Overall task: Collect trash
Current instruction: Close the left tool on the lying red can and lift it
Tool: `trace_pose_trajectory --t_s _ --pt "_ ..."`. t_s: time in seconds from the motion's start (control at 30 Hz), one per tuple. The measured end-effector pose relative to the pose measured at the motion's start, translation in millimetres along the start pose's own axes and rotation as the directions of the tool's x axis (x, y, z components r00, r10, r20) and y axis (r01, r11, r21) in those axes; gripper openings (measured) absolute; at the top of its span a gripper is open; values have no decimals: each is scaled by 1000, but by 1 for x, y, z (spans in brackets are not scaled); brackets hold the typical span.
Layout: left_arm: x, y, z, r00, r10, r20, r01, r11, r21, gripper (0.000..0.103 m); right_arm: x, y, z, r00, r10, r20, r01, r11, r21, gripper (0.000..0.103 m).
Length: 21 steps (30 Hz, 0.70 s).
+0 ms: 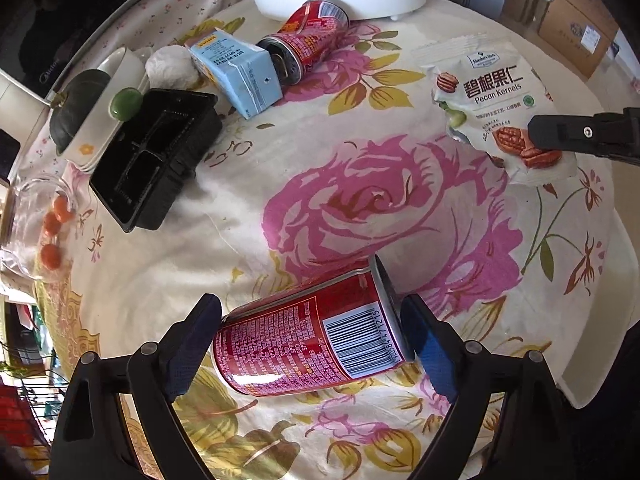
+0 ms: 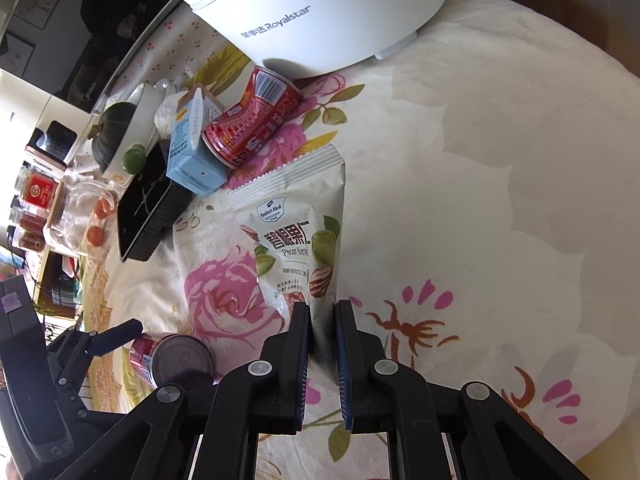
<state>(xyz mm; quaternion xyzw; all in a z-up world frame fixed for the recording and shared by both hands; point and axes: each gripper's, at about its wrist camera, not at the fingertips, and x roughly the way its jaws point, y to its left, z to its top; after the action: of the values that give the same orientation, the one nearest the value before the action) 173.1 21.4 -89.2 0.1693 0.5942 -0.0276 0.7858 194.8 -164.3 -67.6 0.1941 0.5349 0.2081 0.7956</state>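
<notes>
A red drink can (image 1: 308, 340) lies on its side on the flowered tablecloth. My left gripper (image 1: 308, 344) is open around it, one finger at each end, close to the can; it also shows in the right wrist view (image 2: 172, 360). A white pecan kernels bag (image 2: 296, 236) lies flat on the cloth. My right gripper (image 2: 322, 316) is nearly closed, its two pads on either side of the bag's lower edge; the bag also shows in the left wrist view (image 1: 496, 104). A second red can (image 1: 308, 36) and a blue carton (image 1: 236, 72) lie farther back.
A white Royalstar appliance (image 2: 320, 12) stands at the back. A black plastic tray (image 1: 156, 156), a crumpled white ball (image 1: 172, 66), a dish with a dark squash (image 1: 80, 108) and a glass bowl with small orange fruits (image 1: 52, 224) sit at the left.
</notes>
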Motion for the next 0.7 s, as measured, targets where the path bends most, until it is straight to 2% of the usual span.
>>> trace_pose_trajectory --t_s 0.1,0.23,0.47,0.53,0.6,0.67,0.7 --pt "3 6 -1 1000 -24 -18 24 999 -26 93 2 0 0 1000 2 -5 -2 1000 5 12" --pt "11 16 0 999 -17 -38 15 998 -65 93 4 2 0 1000 5 -11 -5 1000 -2 12" --pt "10 25 5 998 -64 -9 62 993 -102 90 4 2 0 1000 8 -12 -8 1000 -3 12" --pt "9 29 6 995 -103 1 102 988 -116 73 4 2 0 1000 7 -11 -7 1000 -3 12" --pt "5 30 8 985 -169 14 169 974 -149 39 3 1 0 1000 7 -11 -7 1000 -1 12" --pt "6 33 9 978 -208 12 207 963 -170 20 3 1 0 1000 7 -11 -7 1000 0 12" --pt "7 34 9 978 -206 12 205 963 -174 20 3 1 0 1000 7 -11 -7 1000 -1 12"
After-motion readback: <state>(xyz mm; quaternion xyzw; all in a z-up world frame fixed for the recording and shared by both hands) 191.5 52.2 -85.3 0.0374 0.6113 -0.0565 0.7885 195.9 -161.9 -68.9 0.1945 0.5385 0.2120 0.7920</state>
